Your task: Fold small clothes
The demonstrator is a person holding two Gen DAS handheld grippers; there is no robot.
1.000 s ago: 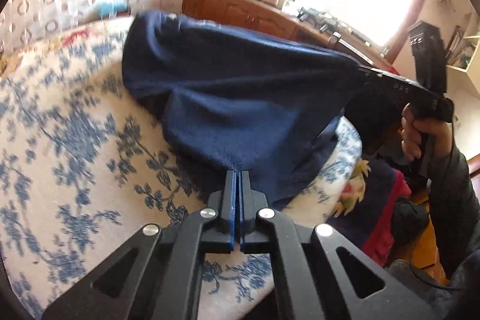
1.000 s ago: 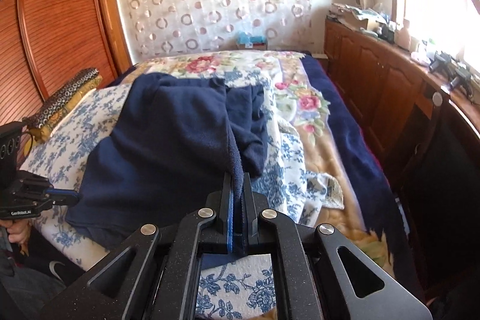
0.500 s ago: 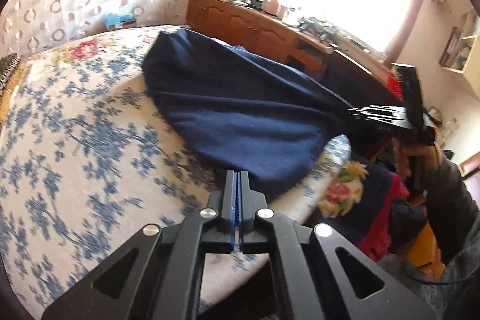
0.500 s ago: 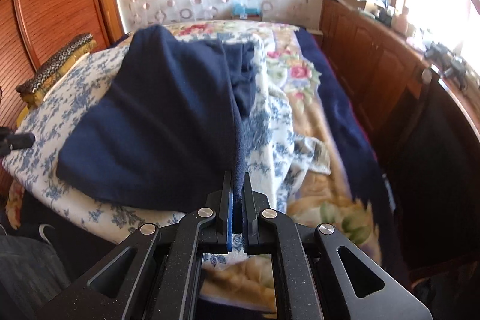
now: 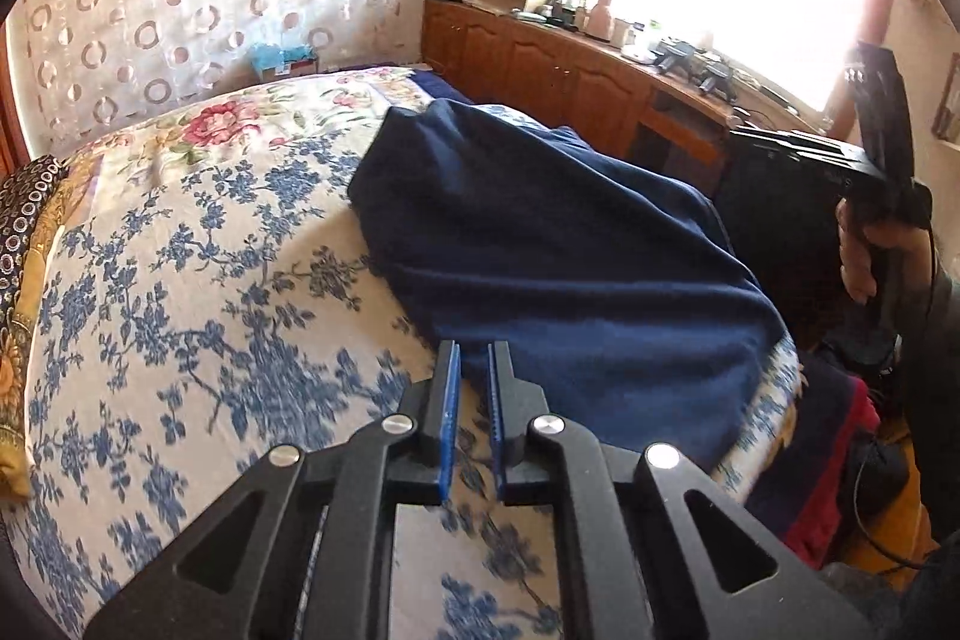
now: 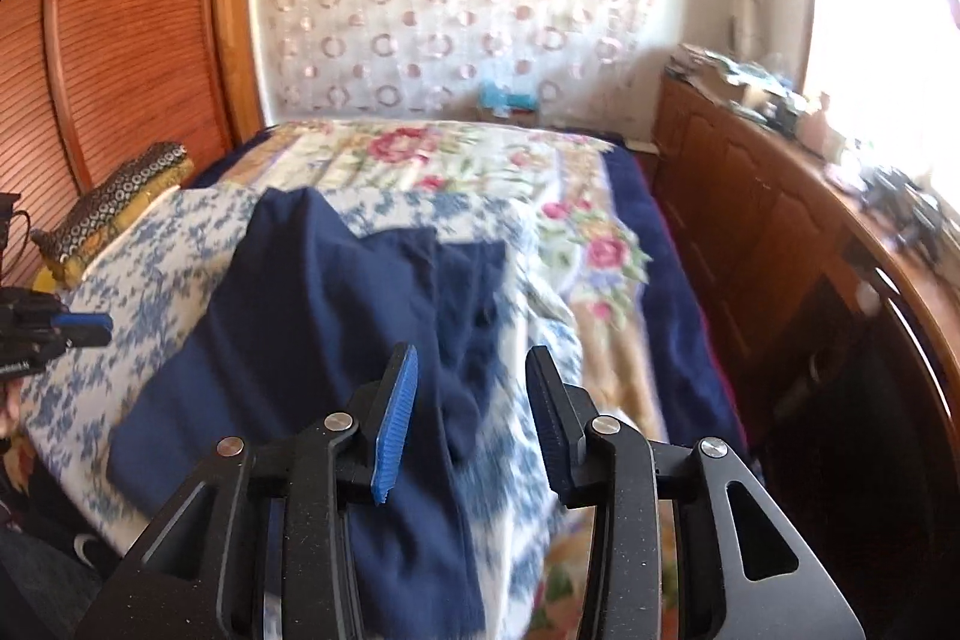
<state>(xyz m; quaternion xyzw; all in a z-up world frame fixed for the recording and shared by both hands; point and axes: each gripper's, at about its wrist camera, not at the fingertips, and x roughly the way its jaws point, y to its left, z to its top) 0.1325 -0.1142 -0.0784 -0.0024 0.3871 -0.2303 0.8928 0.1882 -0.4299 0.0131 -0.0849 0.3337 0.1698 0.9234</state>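
Observation:
A navy blue garment (image 5: 570,268) lies spread on the white sheet with blue flowers (image 5: 180,280), near the bed's front edge. My left gripper (image 5: 474,349) hovers just short of the garment's near hem. Its jaws are opening, a narrow gap shows, and nothing is between the pads. In the right wrist view the same garment (image 6: 324,316) lies folded over itself. My right gripper (image 6: 473,358) hangs above its right edge with its jaws opening wide; the cloth lies below them, not pinched. The left gripper (image 6: 84,328) shows at the far left there.
A wooden cabinet (image 6: 780,220) with clutter on top runs along the window side. A dark patterned pillow (image 6: 120,184) lies by the slatted wardrobe (image 6: 120,40). A floral blanket (image 6: 480,160) covers the far bed. Dark and red cloth (image 5: 828,460) hangs below the bed's corner.
Both grippers were shut on the navy garment and held it stretched above the bed. They have let go and drawn back, and it now rests on the sheet.

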